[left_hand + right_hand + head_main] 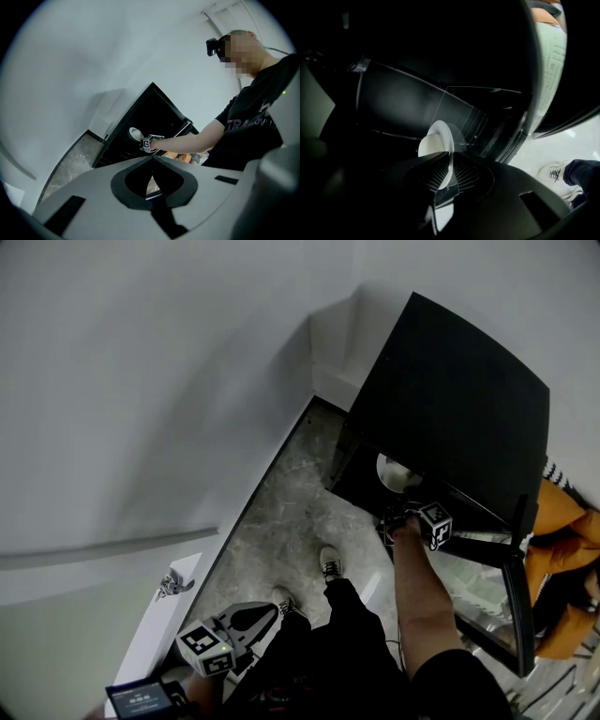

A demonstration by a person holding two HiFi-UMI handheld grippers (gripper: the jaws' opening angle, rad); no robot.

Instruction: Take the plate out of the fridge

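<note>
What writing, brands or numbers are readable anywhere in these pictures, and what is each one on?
"TRA": on the black T-shirt, the rest of the print is blurred.
Small screen: print too small to read.
Shoe: dark mark, unreadable.
Cube: black-and-white square patterns, no words.

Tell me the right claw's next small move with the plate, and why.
Probably draw the right claw straight back out of the fridge: its jaws appear closed on the rim of the plate, which stands on edge inside the dark compartment.
</note>
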